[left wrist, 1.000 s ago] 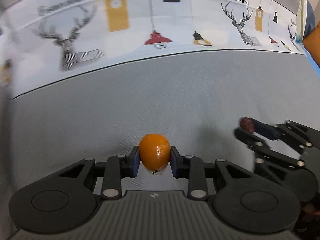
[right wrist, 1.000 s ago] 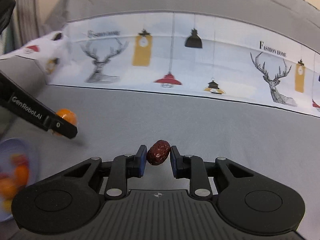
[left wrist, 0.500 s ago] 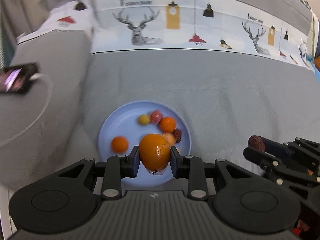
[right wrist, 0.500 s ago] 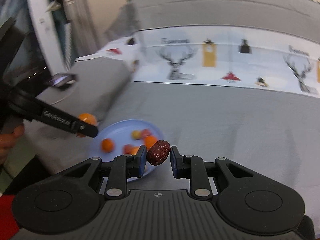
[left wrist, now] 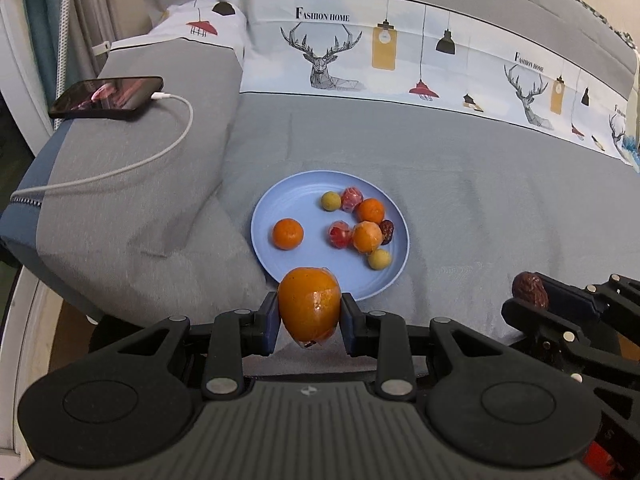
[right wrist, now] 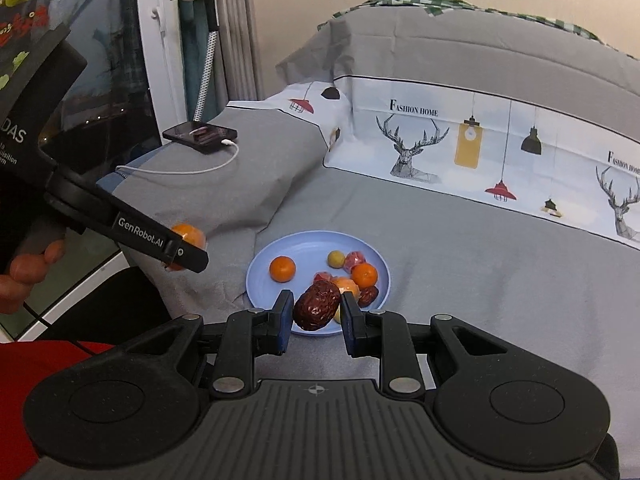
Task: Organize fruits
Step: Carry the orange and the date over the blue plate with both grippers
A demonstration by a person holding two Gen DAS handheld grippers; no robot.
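The orange fruit [left wrist: 309,303] sits pinched between the two blue pads of the left gripper [left wrist: 309,322], held just short of the near rim of the blue plate [left wrist: 280,204]. Its skin looks smooth and waxy, seemingly with a thin clear wrap catching the light, and the shape is closer to an egg than a ball, so I'd guess the pads bite on its narrower waist to stop it rolling out. Off to the right, the right gripper [right wrist: 314,322] grips a dark red date [right wrist: 317,305], wrinkled and glossy, its fingers closed onto the fruit's two sides.

Both fruits hang above the grey bedspread [left wrist: 480,200] near the plate's front edge, which reads to me as a carry toward the dish. The plate is a shallow, matte round with faint rings; in it lie small oranges, two yellowish balls, red wrapped pieces and another date, mostly clustered toward its right side, leaving the left part barer for a drop.

A phone [left wrist: 108,98] on its white cable rests on the grey pillow at the bed's far left corner.
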